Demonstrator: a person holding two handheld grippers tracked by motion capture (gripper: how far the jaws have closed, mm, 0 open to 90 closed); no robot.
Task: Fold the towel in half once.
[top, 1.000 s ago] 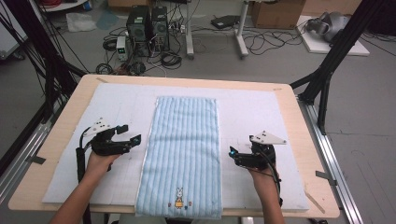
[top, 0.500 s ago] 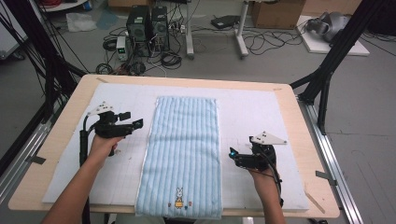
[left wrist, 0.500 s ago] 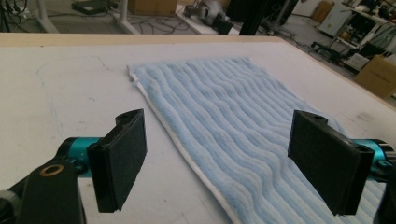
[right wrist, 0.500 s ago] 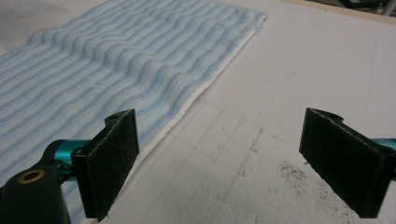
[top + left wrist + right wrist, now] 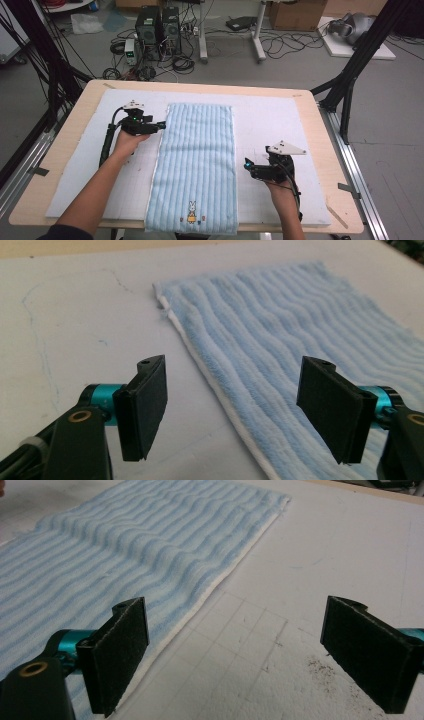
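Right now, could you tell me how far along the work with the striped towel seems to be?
Done: the light blue striped terry towel lies flat and unfolded on the white padded mat. In hand: the left tool is at the towel's far left edge, its jaws just closing but still open astride the white hem. The right tool waits open beside the right edge. Left: gripping and any folding, probably.

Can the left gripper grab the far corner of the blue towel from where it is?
Probably yes. The left gripper sits open right beside the towel edge, near that far corner. Its jaws have just been closing a little, with nothing blocking the way.
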